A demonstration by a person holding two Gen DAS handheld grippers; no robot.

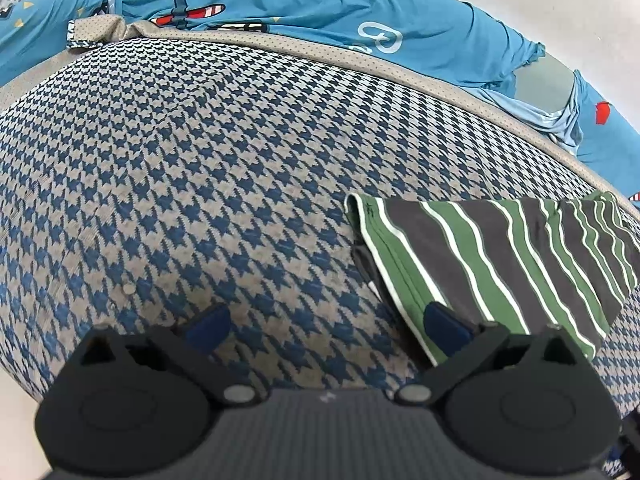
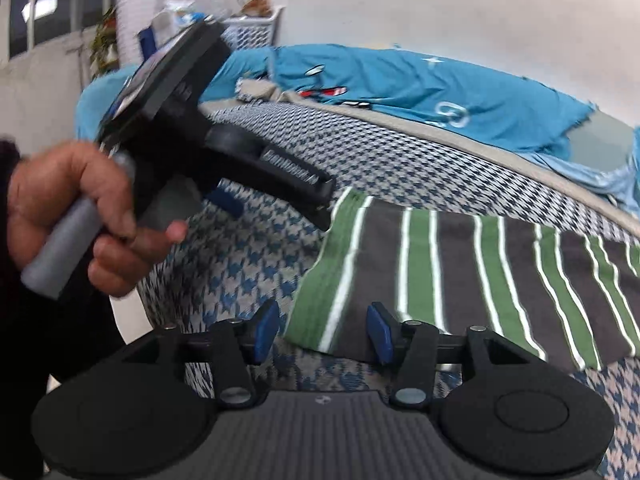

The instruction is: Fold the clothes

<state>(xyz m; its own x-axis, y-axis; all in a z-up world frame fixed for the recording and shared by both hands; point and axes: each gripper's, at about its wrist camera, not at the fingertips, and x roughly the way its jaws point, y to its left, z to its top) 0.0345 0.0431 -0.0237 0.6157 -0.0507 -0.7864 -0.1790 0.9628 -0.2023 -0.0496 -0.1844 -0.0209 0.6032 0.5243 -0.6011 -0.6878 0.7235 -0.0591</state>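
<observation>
Right gripper (image 2: 322, 334) (jaws spread) straddles the striped garment's (image 2: 460, 276) near-left corner; left gripper (image 1: 325, 326), spread too, sits further left.

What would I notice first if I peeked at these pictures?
Probably the striped cloth, green, grey and white, folded flat on the blue houndstooth cover. Behind it lies a bright blue sheet with little airplanes. Both grippers are open: the right gripper at the cloth's corner, the left gripper beside it.

We see even, bright indoor light, soft shadows, strong fisheye bending at edges; the right wrist view is motion-blurred.
</observation>
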